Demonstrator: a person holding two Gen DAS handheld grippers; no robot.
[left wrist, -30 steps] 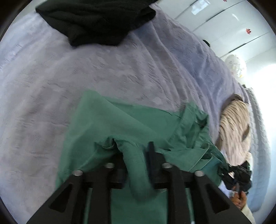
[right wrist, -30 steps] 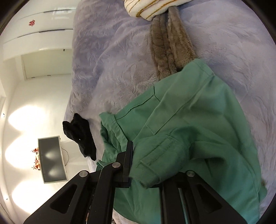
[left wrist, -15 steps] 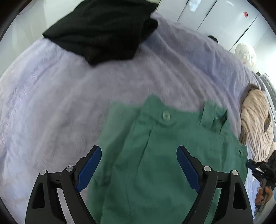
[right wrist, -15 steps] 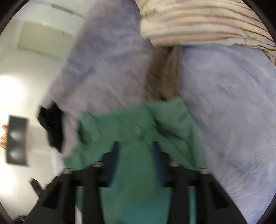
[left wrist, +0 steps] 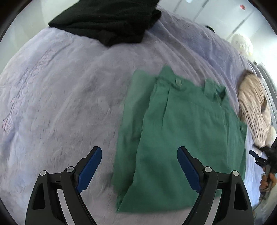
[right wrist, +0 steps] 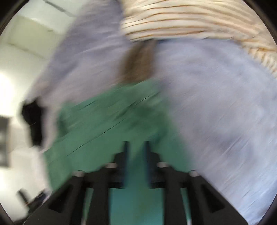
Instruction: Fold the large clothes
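Observation:
A green garment (left wrist: 181,138) with a button at its top edge lies folded on a lavender bedspread (left wrist: 69,103). My left gripper (left wrist: 139,152) is open and empty, held above the garment's left edge. The right wrist view is blurred by motion. There my right gripper (right wrist: 135,147) stands over the green garment (right wrist: 103,124) with its jaws a narrow gap apart and green cloth showing between them. I cannot tell whether it grips the cloth.
A folded black garment (left wrist: 110,19) lies at the far edge of the bed. A cream striped garment (left wrist: 254,110) with a brown furry piece (right wrist: 138,62) lies to the right. White cabinets (left wrist: 225,13) stand beyond the bed.
My left gripper let go of the green cloth, opened wide and drew back. The garment now lies flat and folded. My right gripper is moving fast, with its jaws now a narrow gap apart.

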